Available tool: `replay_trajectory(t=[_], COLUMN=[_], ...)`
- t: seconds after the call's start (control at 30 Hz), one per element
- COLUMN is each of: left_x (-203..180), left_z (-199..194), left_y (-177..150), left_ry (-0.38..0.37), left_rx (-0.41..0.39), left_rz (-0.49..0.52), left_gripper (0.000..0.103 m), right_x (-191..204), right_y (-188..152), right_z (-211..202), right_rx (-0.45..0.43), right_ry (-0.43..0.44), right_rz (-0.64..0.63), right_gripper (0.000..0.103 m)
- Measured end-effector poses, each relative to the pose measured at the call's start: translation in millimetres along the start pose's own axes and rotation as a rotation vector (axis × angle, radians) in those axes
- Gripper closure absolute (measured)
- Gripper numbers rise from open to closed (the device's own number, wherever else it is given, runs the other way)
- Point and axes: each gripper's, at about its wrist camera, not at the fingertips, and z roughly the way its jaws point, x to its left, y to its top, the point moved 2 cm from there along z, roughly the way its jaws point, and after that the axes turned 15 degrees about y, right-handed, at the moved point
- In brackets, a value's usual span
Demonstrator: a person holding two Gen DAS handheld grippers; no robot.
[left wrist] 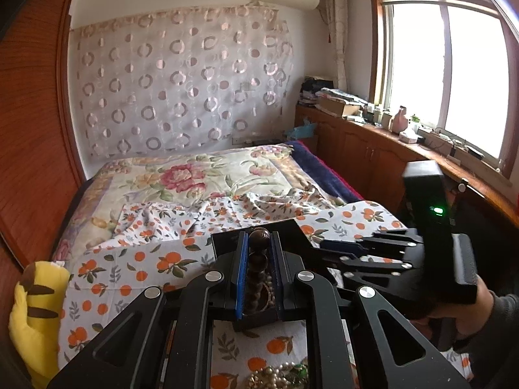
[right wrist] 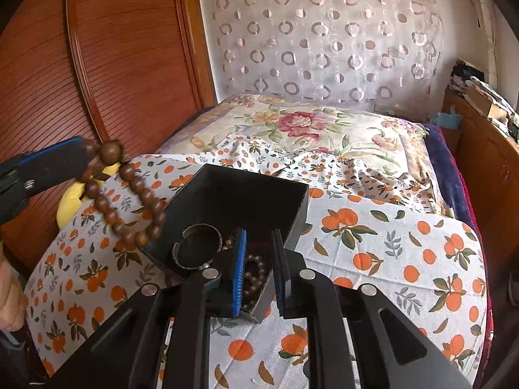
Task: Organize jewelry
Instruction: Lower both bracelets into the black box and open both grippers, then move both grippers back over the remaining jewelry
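While the dark brown wooden bead bracelet (right wrist: 125,194) hangs from the left gripper (left wrist: 258,269), the scene reads as follows.

Bracelet: pinched near its largest bead between the left gripper's blue-padded fingers (left wrist: 240,275); the rest of the loop droops free in the air, just beside the left rim of the black square jewelry box (right wrist: 269,191) and above the orange-print cloth (right wrist: 389,259).

Long axis: the loop is stretched into an oval that runs downward from the pinch point and slants toward the box; its lowest beads hang near the box's left wall.

Box: open-topped, resting on the cloth, already holding a dark metal bangle (right wrist: 198,246) and a smaller strand of brown beads (right wrist: 254,275).

Right gripper (right wrist: 259,272): fingers spread apart around the near corner of the box, holding nothing.

Step in hand: likely carrying the bracelet over the box to drop it in.

Doing it well: centre the hanging loop over the open interior before letting go, lower it so the bottom beads settle first, and have the right gripper steady the box.

Elsewhere: a pile of pearl and green jewelry (left wrist: 279,376) lies on the cloth below the left gripper; a yellow plush toy (left wrist: 35,317) sits at the bed's edge.
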Motion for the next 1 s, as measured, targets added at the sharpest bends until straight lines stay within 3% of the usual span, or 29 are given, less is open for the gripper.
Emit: replay_trajectory(t=[0.5, 0.57, 0.63, 0.77, 1.0], left_x=[-11.9, -12.6, -13.3, -9.2, -0.3], left_z=[51.8, 52.6, 48.8, 37.5, 12.5], left_y=[-0.7, -2.9, -4.8, -11.2, -35.3], left_ry=[0.039, 0.037, 0.035, 0.031, -0.004], left_rx=[0.077, 0.084, 0.078, 0.070, 0.070], left_rz=[0.036, 0.036, 0.039, 0.041, 0.056], left_gripper=[0.090, 0.083, 0.070, 0.063, 0.039], right_x=[5.1, 6.5, 7.5, 13.3, 27.1], right_y=[-17.9, -21.6, -24.9, -36.5, -66.5], right_z=[-26.1, -29.2, -32.1, -38.7, -45.2], right_rx=[-0.020, -0.021, -0.023, -0.023, -0.006], right_ry=[0.013, 0.018, 0.021, 0.029, 0.052], right_rz=[-0.015, -0.017, -0.016, -0.016, -0.027], right_gripper=[0.085, 0.085, 0.085, 0.085, 0.085])
